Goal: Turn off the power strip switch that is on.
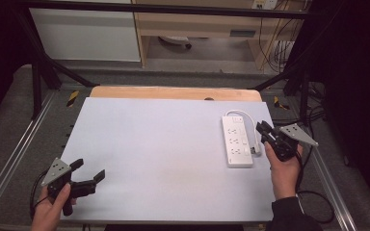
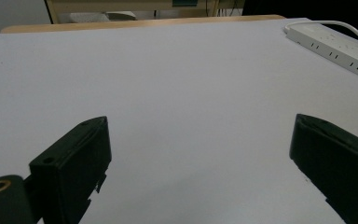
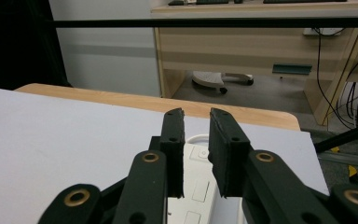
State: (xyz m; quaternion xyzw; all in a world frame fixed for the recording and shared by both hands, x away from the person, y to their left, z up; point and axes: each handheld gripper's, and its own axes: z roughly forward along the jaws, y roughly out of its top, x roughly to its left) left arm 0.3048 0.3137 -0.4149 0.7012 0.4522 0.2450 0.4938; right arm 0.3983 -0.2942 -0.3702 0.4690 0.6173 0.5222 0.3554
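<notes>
A white power strip (image 1: 236, 141) lies lengthwise at the right side of the pale table sheet (image 1: 164, 159), its white cable (image 1: 257, 136) looping back along its right edge. My right gripper (image 1: 265, 129) hovers just right of the strip. In the right gripper view, the right gripper (image 3: 196, 112) has its jaws a narrow gap apart with nothing between them, and the strip (image 3: 198, 156) lies below them. My left gripper (image 1: 87, 170) is at the near left corner, wide open and empty. In the left gripper view, the left gripper (image 2: 200, 120) faces the strip (image 2: 335, 46), which is far off at the upper right.
The wooden table edge (image 1: 173, 93) runs along the far side. Black frame bars (image 1: 43, 62) stand at both back corners. A wooden desk (image 3: 261, 42) with hanging cables stands beyond the table. Metal rails (image 1: 9, 159) flank the table.
</notes>
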